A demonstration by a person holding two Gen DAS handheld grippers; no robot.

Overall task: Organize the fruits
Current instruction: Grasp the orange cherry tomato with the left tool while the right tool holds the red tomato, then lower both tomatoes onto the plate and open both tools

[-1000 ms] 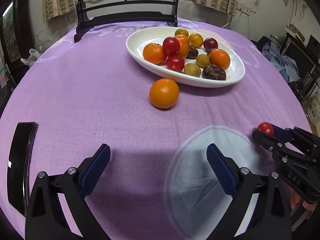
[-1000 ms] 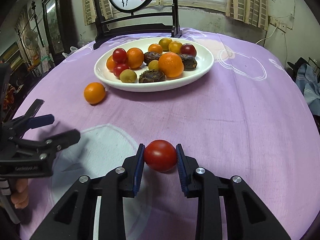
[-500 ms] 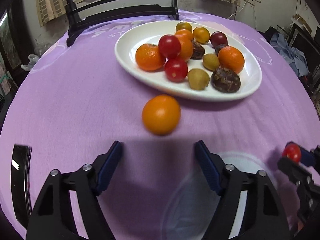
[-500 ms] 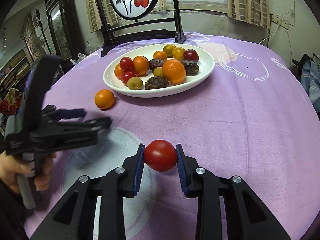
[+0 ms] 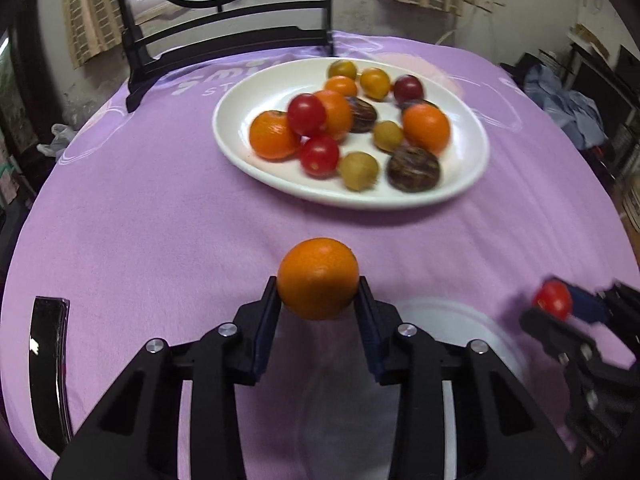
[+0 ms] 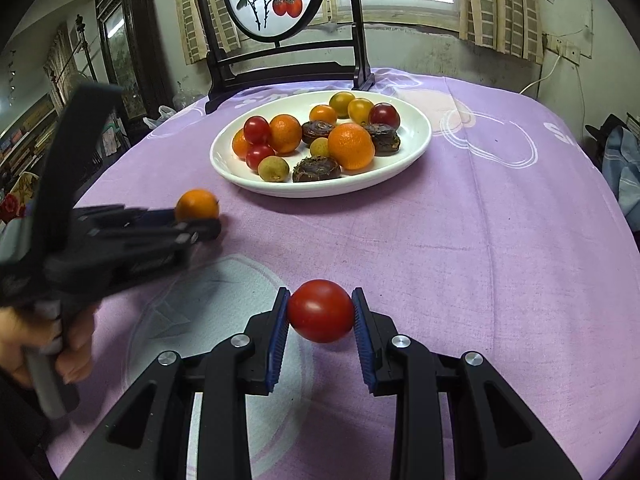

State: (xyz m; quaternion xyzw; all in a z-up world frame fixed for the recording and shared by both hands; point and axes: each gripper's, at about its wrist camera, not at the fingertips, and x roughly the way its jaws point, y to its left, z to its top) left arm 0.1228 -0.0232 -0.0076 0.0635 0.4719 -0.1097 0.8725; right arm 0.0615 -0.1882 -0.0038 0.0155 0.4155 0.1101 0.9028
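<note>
A white oval plate (image 5: 472, 184) (image 6: 416, 148) holds several oranges, red tomatoes, yellow-green fruits and dark brown fruits at the table's far middle. My left gripper (image 5: 318, 300) is shut on a loose orange (image 5: 318, 294), also seen in the right wrist view (image 6: 197, 204), on the purple cloth in front of the plate. My right gripper (image 6: 321, 314) is shut on a red tomato (image 6: 321, 310), which also shows at the right edge of the left wrist view (image 5: 552, 300), near the table's front.
A dark wooden screen stand (image 6: 280, 68) with a round painted panel stands behind the plate. A black phone (image 5: 48, 364) lies at the left front edge. A pale round print (image 6: 224, 320) marks the purple tablecloth (image 6: 480, 240) near both grippers.
My left gripper moved forward to the loose orange and closed its jaws on it. My right gripper stayed shut on the tomato and rose slightly.
</note>
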